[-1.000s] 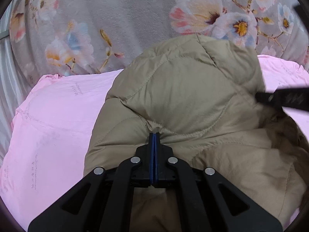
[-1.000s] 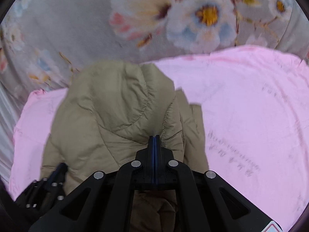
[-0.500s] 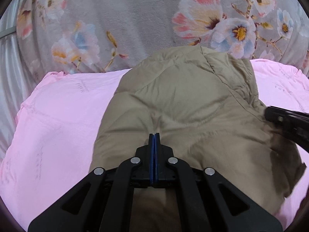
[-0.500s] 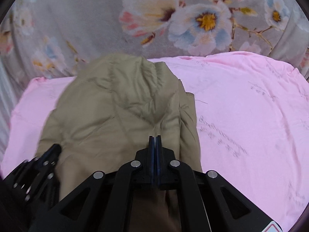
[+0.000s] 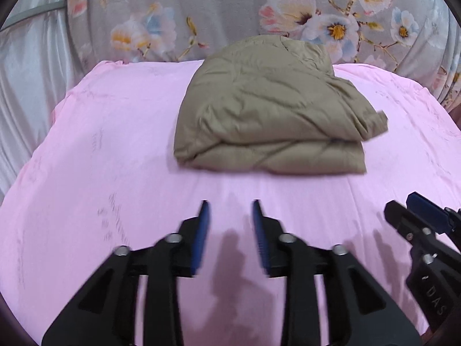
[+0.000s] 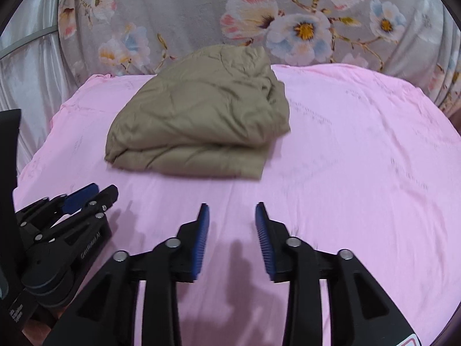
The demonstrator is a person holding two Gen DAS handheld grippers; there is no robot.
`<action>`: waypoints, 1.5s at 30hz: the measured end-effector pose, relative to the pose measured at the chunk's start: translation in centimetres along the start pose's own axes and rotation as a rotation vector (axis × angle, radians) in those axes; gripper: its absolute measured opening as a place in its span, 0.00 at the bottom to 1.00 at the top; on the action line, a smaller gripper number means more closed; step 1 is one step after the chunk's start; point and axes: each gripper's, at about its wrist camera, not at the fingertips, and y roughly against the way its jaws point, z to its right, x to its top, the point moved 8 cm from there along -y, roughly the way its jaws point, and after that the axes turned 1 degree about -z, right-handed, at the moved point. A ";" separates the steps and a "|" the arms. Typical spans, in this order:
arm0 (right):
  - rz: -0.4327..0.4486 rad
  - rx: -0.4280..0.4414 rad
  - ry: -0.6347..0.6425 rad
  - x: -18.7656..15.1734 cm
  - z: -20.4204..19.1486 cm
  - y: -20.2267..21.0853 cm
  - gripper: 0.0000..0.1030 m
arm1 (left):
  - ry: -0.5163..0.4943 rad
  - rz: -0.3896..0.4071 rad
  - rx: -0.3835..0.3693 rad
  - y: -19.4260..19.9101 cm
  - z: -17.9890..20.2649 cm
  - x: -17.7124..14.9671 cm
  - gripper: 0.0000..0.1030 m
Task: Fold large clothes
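Note:
A khaki quilted jacket (image 5: 268, 115) lies folded in a thick bundle on the pink sheet (image 5: 100, 173), toward the far side. It also shows in the right wrist view (image 6: 201, 124), left of centre. My left gripper (image 5: 230, 210) is open and empty, over the sheet short of the jacket's near edge. My right gripper (image 6: 232, 212) is open and empty too, short of the jacket and to its right. Each gripper shows in the other's view: the right one at the right edge (image 5: 415, 216), the left one at the lower left (image 6: 86, 196).
A grey floral blanket (image 5: 230, 14) rises behind the pink sheet. Shiny pale fabric (image 5: 26, 66) hangs at the left. The sheet's right half (image 6: 360, 158) is bare pink cloth with faint print.
Both grippers were shut on the jacket. They have let go, opened and drawn back toward me. The jacket now lies folded on the sheet.

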 end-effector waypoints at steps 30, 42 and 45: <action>-0.042 -0.133 -0.016 -7.2 2.2 3.4 0.83 | 0.041 -0.025 0.129 4.2 -0.7 -6.3 0.91; -0.030 -0.132 -0.017 -7.2 2.1 3.7 0.83 | 0.039 -0.003 0.138 4.6 -0.8 -6.2 0.90; -0.031 -0.132 -0.016 -7.2 2.1 3.7 0.83 | 0.037 0.000 0.145 4.7 -0.8 -6.1 0.90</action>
